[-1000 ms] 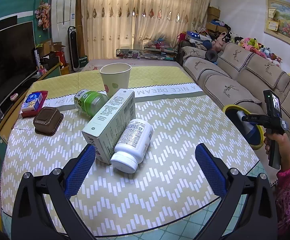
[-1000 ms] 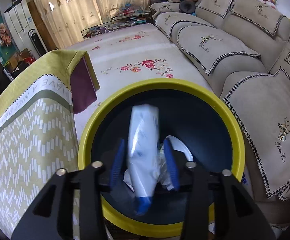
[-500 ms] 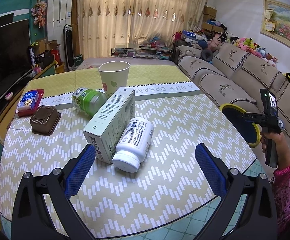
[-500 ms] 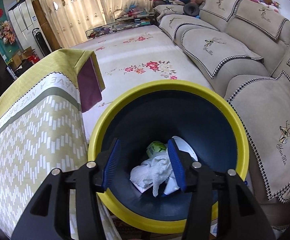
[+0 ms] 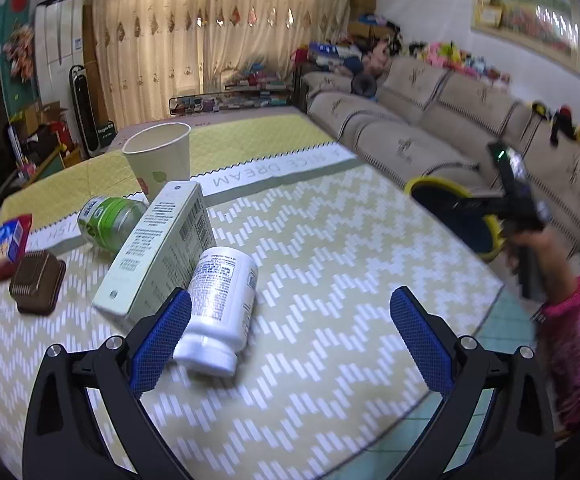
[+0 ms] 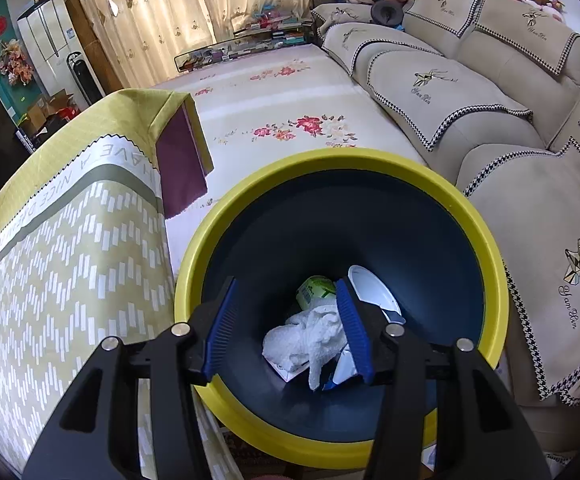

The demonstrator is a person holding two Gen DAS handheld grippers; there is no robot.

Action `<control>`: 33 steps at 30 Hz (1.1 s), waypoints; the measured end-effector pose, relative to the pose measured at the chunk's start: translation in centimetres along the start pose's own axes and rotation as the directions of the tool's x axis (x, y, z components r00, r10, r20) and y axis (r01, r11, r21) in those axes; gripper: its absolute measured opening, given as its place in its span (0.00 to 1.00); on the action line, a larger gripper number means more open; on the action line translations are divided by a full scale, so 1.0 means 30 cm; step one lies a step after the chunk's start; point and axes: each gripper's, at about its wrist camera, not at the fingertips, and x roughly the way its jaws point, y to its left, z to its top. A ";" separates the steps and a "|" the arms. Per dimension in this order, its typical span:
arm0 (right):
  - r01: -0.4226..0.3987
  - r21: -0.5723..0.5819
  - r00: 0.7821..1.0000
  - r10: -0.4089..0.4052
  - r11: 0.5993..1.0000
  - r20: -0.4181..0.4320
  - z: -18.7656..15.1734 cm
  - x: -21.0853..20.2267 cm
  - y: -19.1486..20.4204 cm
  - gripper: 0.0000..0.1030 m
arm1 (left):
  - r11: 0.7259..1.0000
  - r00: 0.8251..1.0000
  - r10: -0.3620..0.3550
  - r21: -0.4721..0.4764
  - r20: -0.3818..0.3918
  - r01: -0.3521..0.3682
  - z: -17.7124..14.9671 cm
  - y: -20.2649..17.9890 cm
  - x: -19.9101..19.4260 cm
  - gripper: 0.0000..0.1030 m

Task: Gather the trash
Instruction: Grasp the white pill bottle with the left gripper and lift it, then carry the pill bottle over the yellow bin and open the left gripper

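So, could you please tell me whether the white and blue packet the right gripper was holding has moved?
Yes: the white and blue packet has dropped from the right gripper into the yellow-rimmed bin.

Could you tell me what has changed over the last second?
The right gripper let go of a white-and-blue packet, which fell into the yellow bin; its jaws have just been opening, nothing between them. The left gripper neared the white bottle. Box and cup stayed.

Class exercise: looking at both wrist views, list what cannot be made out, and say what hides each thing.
- Bin floor, right wrist view: covered by tissue and the gripper.
- White bottle label, left wrist view: print too small and blurred.
- Red packet, left wrist view: partly cut off at the picture's edge.
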 end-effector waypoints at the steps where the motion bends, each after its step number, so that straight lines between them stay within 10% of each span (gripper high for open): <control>1: -0.001 0.001 1.000 0.001 1.000 0.001 -0.001 0.000 -0.001 0.47 | 1.000 1.000 0.009 0.012 -0.010 -0.009 0.006 0.000 0.020 0.94; 14: -0.013 -0.004 1.000 0.013 1.000 -0.015 -0.013 0.019 0.006 0.48 | 0.997 0.990 0.064 0.045 -0.127 -0.059 0.020 0.067 0.180 0.83; 25: -0.012 -0.007 1.000 0.012 1.000 -0.026 -0.018 0.033 0.009 0.48 | 0.998 0.981 0.052 0.038 -0.185 -0.046 -0.008 0.092 0.234 0.45; 33: -0.016 -0.005 1.000 0.016 1.000 -0.019 -0.021 0.021 0.000 0.48 | 0.999 0.988 0.008 0.046 -0.155 -0.001 0.008 0.032 0.212 0.45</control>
